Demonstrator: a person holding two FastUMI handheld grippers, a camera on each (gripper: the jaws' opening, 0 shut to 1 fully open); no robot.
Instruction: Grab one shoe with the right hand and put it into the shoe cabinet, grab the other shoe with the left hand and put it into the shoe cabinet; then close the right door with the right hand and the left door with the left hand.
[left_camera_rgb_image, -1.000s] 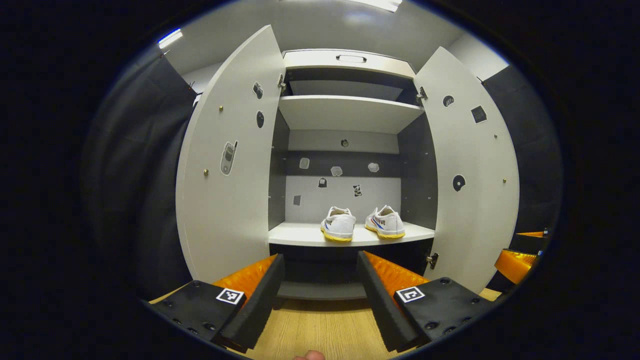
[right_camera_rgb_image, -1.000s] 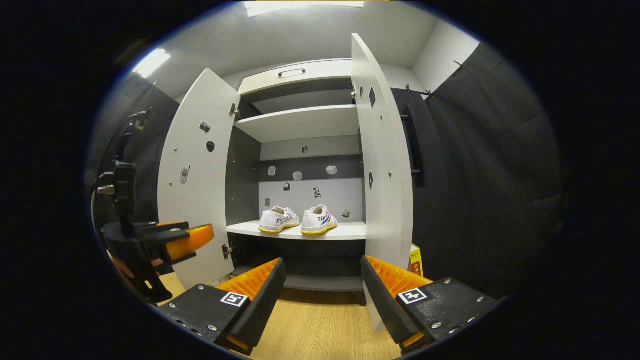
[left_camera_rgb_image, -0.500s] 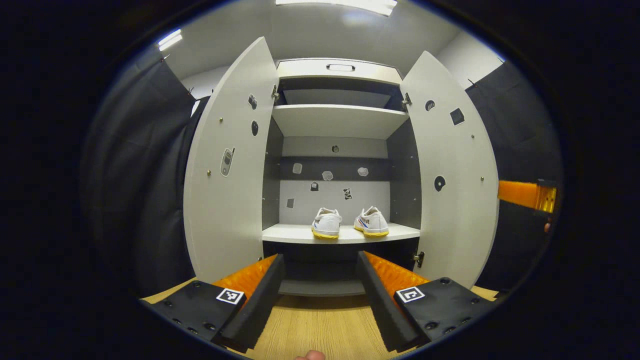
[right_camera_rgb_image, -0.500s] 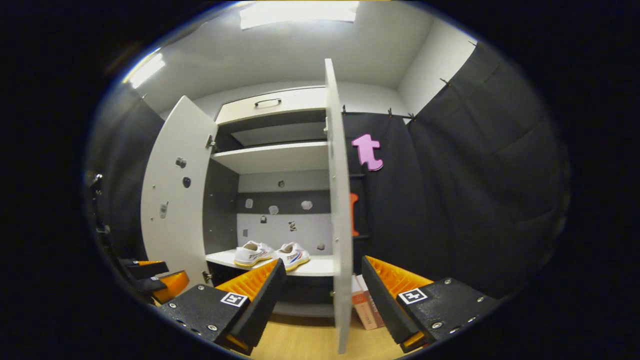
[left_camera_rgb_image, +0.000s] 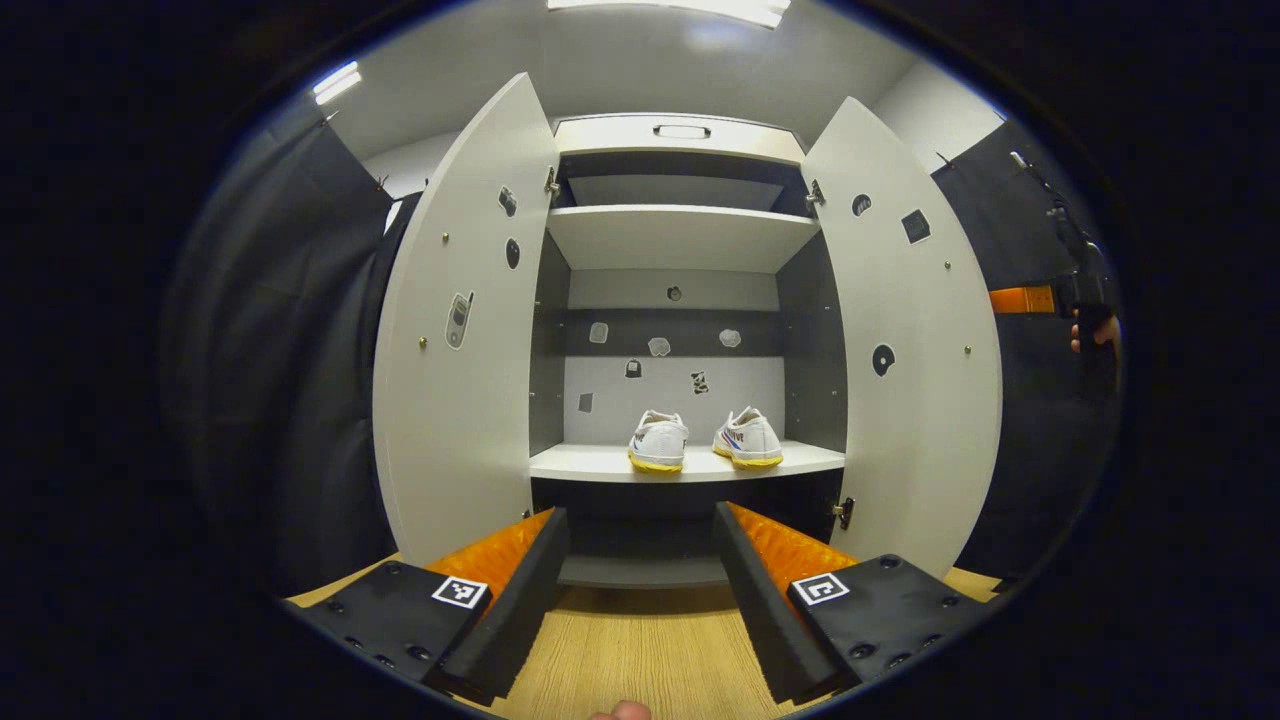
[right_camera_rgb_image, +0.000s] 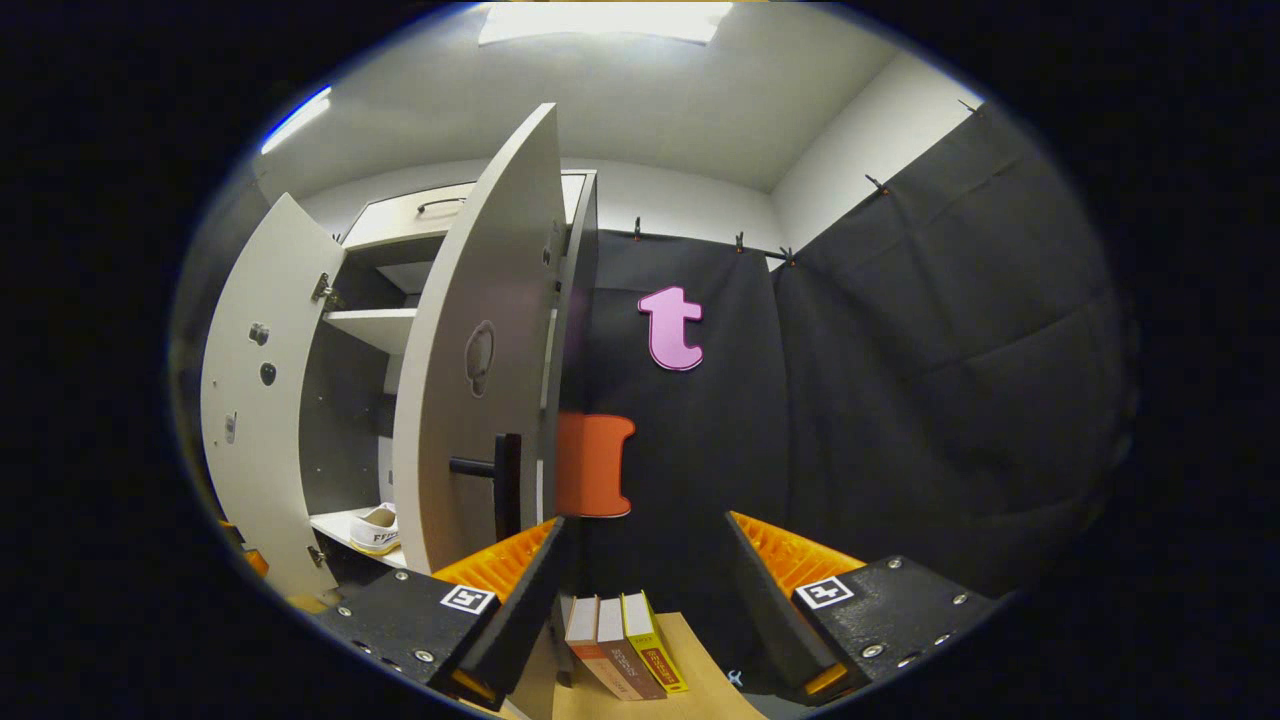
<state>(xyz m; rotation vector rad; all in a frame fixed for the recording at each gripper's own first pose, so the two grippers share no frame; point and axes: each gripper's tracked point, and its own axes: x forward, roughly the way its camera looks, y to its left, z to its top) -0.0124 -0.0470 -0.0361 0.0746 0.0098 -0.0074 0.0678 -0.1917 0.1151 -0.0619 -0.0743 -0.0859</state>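
Two white shoes with yellow soles stand side by side on the cabinet's lower shelf (left_camera_rgb_image: 600, 462): the left shoe (left_camera_rgb_image: 658, 442) and the right shoe (left_camera_rgb_image: 748, 439). Both doors hang open, the left door (left_camera_rgb_image: 455, 400) and the right door (left_camera_rgb_image: 915, 400). My left gripper (left_camera_rgb_image: 640, 515) is open in front of the cabinet, low over the wooden floor. My right gripper (right_camera_rgb_image: 645, 525) is open beside the right door's outer face (right_camera_rgb_image: 470, 400), near its black handle (right_camera_rgb_image: 497, 468). One shoe (right_camera_rgb_image: 378, 527) peeks out past that door. In the left gripper view the right gripper (left_camera_rgb_image: 1025, 299) and a hand (left_camera_rgb_image: 1092, 335) show beyond the right door.
Several books (right_camera_rgb_image: 625, 655) stand on the wooden floor (left_camera_rgb_image: 640, 650) between the cabinet's right side and the black cloth wall (right_camera_rgb_image: 900, 400). An upper shelf (left_camera_rgb_image: 680, 235) and a top drawer (left_camera_rgb_image: 680, 132) sit above the shoes. Black cloth also hangs left of the cabinet (left_camera_rgb_image: 280, 380).
My right gripper has swung right, from facing the open cabinet to the outer side of the right door, and has risen. My left gripper has barely moved. The shoes stay put.
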